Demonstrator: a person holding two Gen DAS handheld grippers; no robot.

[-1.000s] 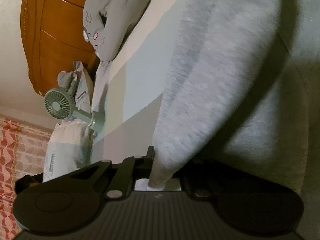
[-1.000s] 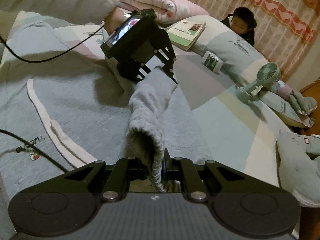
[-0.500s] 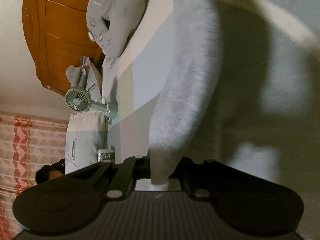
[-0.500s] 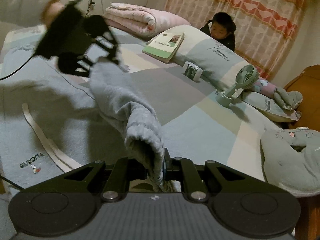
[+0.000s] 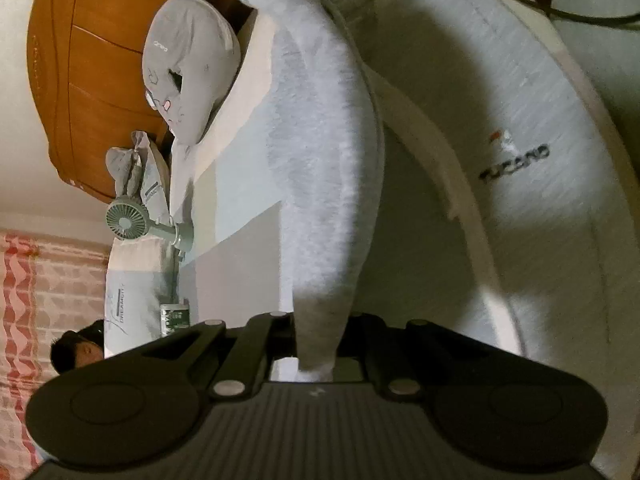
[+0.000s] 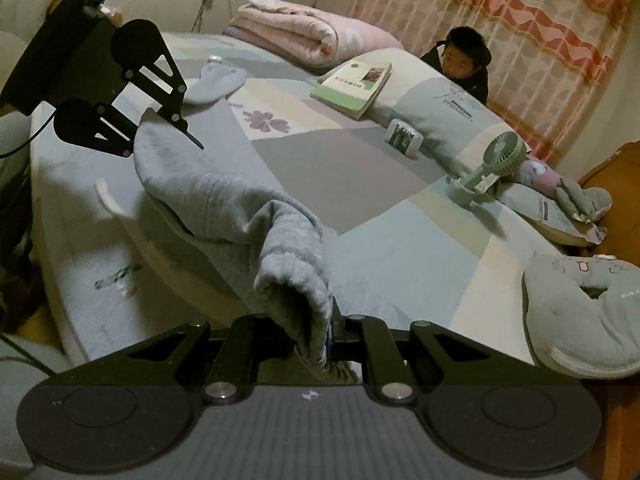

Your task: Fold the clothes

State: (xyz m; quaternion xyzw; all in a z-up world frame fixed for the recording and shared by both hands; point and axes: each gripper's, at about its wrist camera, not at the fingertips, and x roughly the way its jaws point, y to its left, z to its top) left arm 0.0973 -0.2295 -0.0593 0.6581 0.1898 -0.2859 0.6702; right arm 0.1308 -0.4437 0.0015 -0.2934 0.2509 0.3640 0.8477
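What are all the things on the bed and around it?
sweatshirt: 1, grey, flat on bed, one sleeve lifted
book: 1, green, on the pillow
handheld fan: 1, green, beside the pillow
small box: 1, white-green, by the pillow
plush cushion: 1, grey, bed's right edge
folded quilt: 1, pink, far end
curtain: 1, red-white, behind
child: 1, dark jacket, behind the pillow
left claw: black, shut on sleeve
right claw: black, shut on sleeve

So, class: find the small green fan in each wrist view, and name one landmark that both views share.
Left wrist view: the green fan is at the left edge, halfway down, lying sideways in the rotated picture.
Right wrist view: it stands right of centre on the bed, beside the long pillow.
Shared landmark: the grey cartoon cushion.
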